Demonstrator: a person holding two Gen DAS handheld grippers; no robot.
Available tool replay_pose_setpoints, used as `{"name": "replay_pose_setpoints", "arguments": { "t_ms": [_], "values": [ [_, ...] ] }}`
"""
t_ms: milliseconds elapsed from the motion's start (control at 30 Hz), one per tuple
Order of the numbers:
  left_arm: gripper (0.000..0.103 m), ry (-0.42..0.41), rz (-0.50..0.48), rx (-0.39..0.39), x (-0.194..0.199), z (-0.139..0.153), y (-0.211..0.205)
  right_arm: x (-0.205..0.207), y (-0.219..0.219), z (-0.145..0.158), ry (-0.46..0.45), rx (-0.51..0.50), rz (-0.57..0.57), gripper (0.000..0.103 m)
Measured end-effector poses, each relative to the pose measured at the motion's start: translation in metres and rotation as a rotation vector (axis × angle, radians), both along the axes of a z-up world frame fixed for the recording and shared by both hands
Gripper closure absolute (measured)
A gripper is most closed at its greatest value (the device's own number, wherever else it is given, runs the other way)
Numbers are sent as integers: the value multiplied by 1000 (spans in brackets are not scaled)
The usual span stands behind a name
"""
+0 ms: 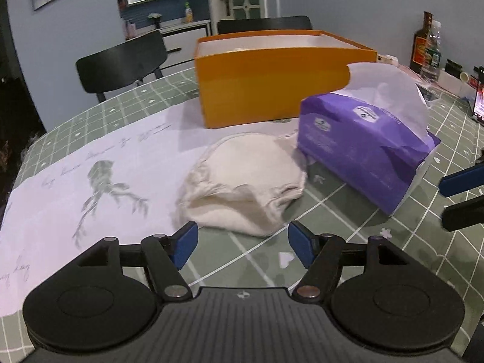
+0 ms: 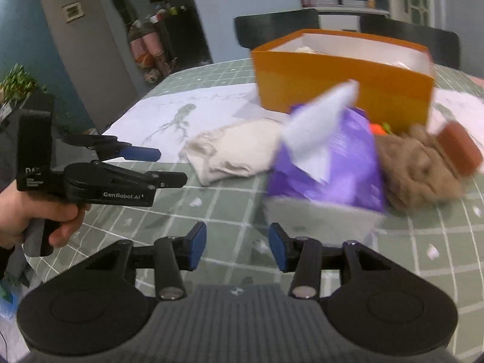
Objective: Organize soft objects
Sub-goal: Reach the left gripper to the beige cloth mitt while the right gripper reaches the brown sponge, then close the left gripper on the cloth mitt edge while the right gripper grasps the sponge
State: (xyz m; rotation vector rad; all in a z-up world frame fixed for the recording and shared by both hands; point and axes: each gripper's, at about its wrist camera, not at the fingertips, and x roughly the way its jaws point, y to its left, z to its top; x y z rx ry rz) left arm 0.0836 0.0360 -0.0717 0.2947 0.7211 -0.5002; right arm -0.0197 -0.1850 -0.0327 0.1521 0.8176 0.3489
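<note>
The worktop (image 1: 90,115) is the biggest thing I see. It has a green cloth with white squares, and a white paper sheet (image 1: 75,175) with a gray drawing lies flat on it.

Next is the orange box (image 1: 272,84). It stands open at the far side of the worktop, and something pale sits inside it, but I cannot tell what.

The purple tissue pack (image 1: 357,148) lies in front of the box, with a white tissue (image 1: 390,90) sticking up out of its top.

A brown fuzzy toy (image 2: 420,172) lies just beside the pack on its right, touching it. It looks blurry. A small orange thing (image 2: 378,128) peeks out between the toy and the box.

The cream cloth pouch (image 1: 245,178) lies on the left of the pack, partly on the paper sheet and near the box.

My left hand-held gripper (image 1: 242,242) hangs low just in front of the pouch. Its blue fingers (image 1: 184,243) are spread wide and hold nothing.

My right hand-held gripper (image 2: 237,246) hangs near the front of the tissue pack. Its fingers are apart too, and nothing is between them.

My left hand (image 2: 36,220) grips the handle.
</note>
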Motion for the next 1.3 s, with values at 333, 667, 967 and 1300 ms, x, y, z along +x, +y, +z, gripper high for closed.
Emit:
{"name": "replay_pose_setpoints", "arguments": {
  "t_ms": [333, 667, 967, 1300],
  "values": [
    [23, -59, -84, 24, 15, -2, -36, -26, -70, -10, 26, -3, -174, 54],
    [25, -52, -162, 142, 38, -28, -46, -18, -130, -6, -16, 10, -387, 44],
    [33, -10, -175, 72, 51, -31, -39, 9, -158, -11, -48, 63, -556, 28],
    [61, 21, -130, 0, 55, -30, -32, 62, -176, -20, -60, 147, -717, 17]
  ]
}}
